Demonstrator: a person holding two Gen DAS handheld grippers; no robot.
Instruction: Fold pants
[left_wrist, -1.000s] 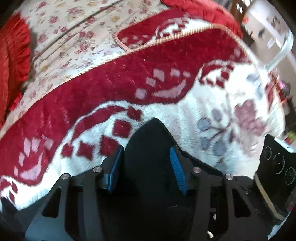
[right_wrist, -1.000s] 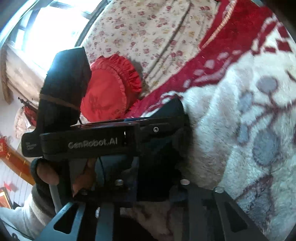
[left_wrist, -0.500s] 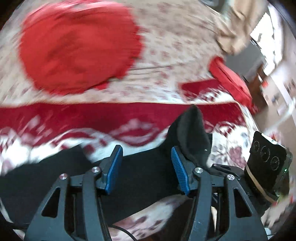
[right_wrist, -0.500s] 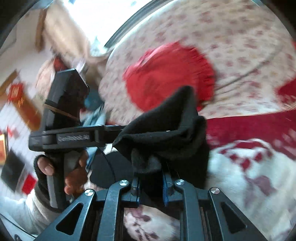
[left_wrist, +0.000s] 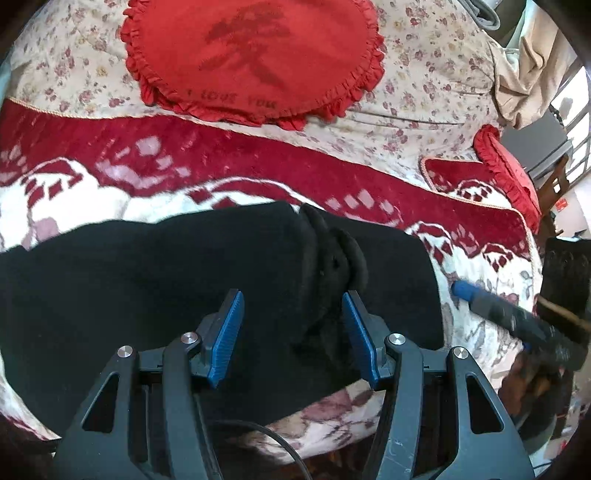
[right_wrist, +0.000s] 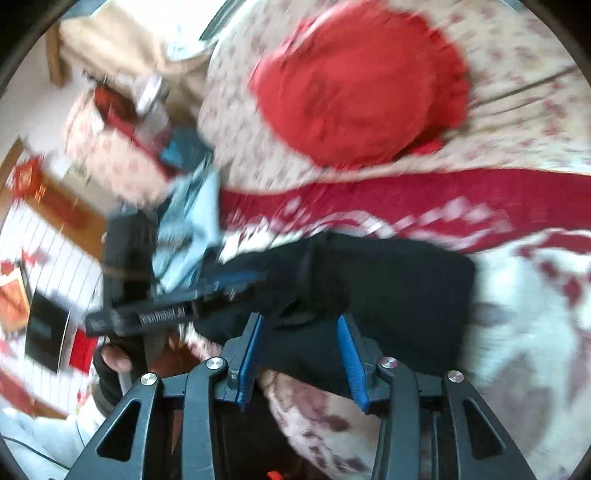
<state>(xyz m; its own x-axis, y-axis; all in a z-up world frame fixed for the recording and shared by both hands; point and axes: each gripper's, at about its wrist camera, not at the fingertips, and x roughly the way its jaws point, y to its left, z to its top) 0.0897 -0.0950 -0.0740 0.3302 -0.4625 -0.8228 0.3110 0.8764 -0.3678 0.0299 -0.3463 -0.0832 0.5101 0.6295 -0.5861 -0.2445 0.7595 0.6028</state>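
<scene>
Both grippers open above black pants on the bed.

The left gripper (left_wrist: 291, 332) hovers over the pants (left_wrist: 147, 288), fingers apart, gripping nothing; the right gripper (right_wrist: 301, 354) likewise stands spread beside the pants' bunched edge. Half a second earlier the right fingers were clamped on raised fabric; it now lies folded flat on the blanket (left_wrist: 110, 192) below the red cushion (left_wrist: 255, 55).

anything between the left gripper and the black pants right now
Nothing visible. The left gripper sits open directly over the black pants on the blanket, with a bunched ridge of the pants' own fabric rising between its fingers.
</scene>
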